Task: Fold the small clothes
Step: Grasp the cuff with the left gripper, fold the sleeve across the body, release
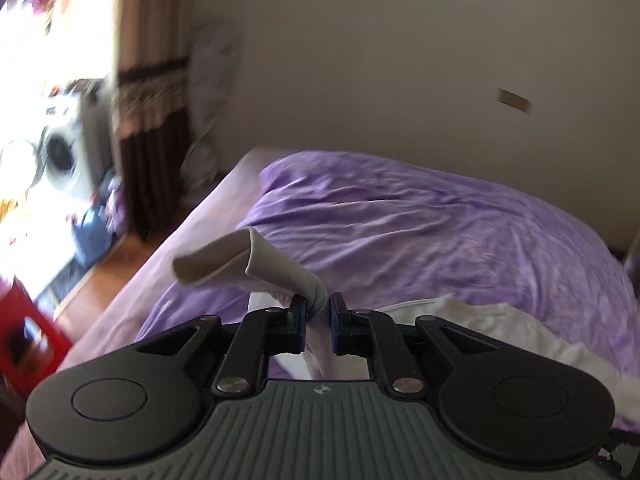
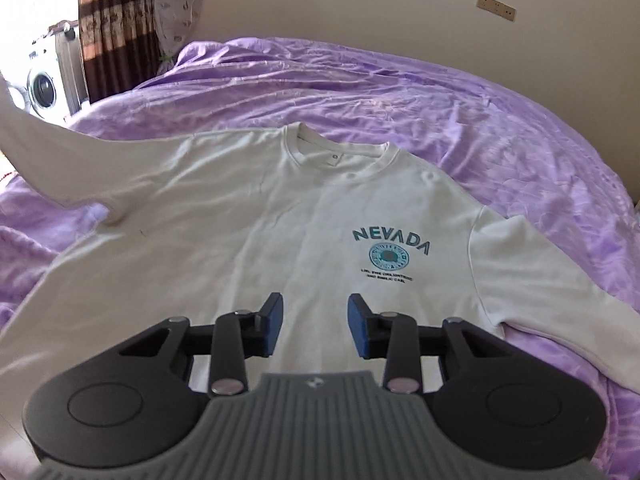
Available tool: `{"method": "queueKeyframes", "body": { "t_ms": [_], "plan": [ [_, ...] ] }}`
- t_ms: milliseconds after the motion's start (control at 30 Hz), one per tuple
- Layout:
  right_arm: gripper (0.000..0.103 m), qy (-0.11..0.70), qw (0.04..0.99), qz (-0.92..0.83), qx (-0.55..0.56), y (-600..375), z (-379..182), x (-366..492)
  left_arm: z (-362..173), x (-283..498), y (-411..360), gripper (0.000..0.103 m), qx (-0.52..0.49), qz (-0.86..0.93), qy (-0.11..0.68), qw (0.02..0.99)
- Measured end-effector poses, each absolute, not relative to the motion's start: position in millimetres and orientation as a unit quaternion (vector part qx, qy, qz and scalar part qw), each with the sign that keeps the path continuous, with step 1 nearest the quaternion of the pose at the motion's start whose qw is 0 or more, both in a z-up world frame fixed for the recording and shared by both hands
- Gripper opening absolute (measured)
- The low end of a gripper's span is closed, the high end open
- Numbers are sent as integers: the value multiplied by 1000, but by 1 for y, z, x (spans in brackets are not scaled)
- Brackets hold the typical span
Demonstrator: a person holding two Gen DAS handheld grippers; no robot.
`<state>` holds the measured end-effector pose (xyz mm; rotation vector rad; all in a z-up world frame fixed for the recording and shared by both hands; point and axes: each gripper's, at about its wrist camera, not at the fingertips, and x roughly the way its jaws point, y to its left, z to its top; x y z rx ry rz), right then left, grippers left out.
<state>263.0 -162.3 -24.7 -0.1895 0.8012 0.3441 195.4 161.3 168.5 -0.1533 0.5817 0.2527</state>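
Here, from the left wrist, the left tool [image 1: 318, 307] is raised over the bed [image 1: 440, 232] and tilted downward, its blue pads nearly together and pinching the ribbed cuff of a white sleeve [image 1: 256, 258]. The cuff stands up past the fingertips and its open end bends over toward the left. Behind it the purple duvet heaps up toward the wall, and a band of white cloth lies just right of the tool. Left of the bed's edge there is bare wooden floor [image 1: 120, 256], with a red stool [image 1: 28, 332] and a washing machine [image 1: 60, 156] further off; that side is blurred.

From the right wrist, the right tool [image 2: 315, 316] hangs above the lower chest of a white sweatshirt [image 2: 240, 220] spread face up on the duvet, its jaws apart and holding nothing. The chest print reads "NEVADA" [image 2: 391, 240] over a round teal badge; the small lines beneath are too fine to read. One sleeve lifts off the bed at the left edge, while the other lies flat at the right. Purple bedding stays free around the collar.
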Motion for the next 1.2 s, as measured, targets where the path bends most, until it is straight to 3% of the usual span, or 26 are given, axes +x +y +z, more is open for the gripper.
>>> {"method": "queueKeyframes", "body": {
  "t_ms": [133,333,400,567,700,800,900,967,1067,1200],
  "plan": [
    [32,393,903,163,-57,-179,-18,267,147,230,80,11,-38,65,296,952],
    [21,401,902,159,8,-211,-20,271,51,279,-26,11,13,-51,352,935],
    [14,410,897,161,35,-221,-29,274,14,293,-45,11,5,-85,389,917],
    [14,420,890,155,82,-237,-60,284,-56,307,-67,13,-16,-147,456,878],
    [14,450,871,160,113,-241,-78,296,-73,299,-62,37,-54,-204,485,849],
    [19,463,864,159,119,-241,-81,300,-69,286,-53,56,-66,-234,480,843],
    [22,475,853,161,140,-244,-81,304,-57,265,-29,57,-82,-230,465,851],
    [35,488,842,162,161,-246,-81,307,-46,256,-9,57,-85,-194,448,869],
    [45,511,816,168,212,-247,-89,313,-39,243,22,57,-80,-98,433,893],
    [45,546,784,149,256,-243,-110,315,-49,226,60,57,-119,-30,424,898]
  ]
}}
